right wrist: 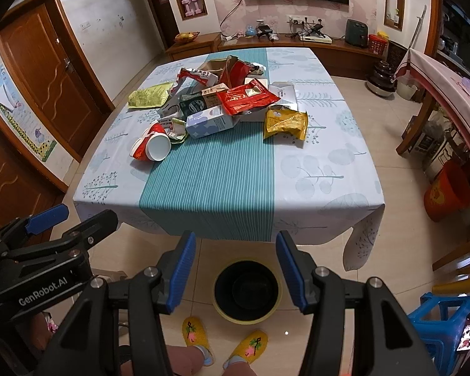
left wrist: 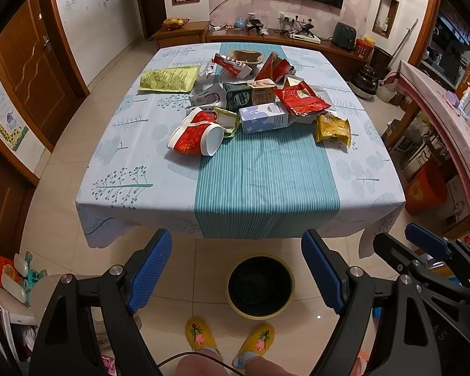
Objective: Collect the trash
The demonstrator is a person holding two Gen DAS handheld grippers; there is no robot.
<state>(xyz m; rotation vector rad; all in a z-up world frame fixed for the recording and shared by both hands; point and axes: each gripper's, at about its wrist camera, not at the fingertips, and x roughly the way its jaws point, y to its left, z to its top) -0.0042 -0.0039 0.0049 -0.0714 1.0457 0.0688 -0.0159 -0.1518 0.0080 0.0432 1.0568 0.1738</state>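
A heap of trash lies on the far half of the table [left wrist: 266, 188]: a red and white paper cup [left wrist: 197, 136] on its side, a pale blue carton [left wrist: 263, 118], a red foil wrapper [left wrist: 300, 97], a yellow snack bag [left wrist: 332, 128], a green leaflet [left wrist: 169, 78]. A round black bin with a yellow rim [left wrist: 260, 285] stands on the floor in front of the table. My left gripper [left wrist: 236, 269] hangs open over the floor near the bin, holding nothing. My right gripper [right wrist: 235, 271] is also open and empty, above the bin [right wrist: 247, 291]. The cup [right wrist: 152, 145] and snack bag [right wrist: 285, 122] show in the right wrist view.
The person's feet in yellow slippers [left wrist: 230, 338] stand just before the bin. A blue plastic stool [right wrist: 445, 322] is at the right, an orange bucket [right wrist: 448, 194] further back. A second cloth-covered table [left wrist: 448, 116] runs along the right. Wooden doors [left wrist: 31, 62] line the left wall.
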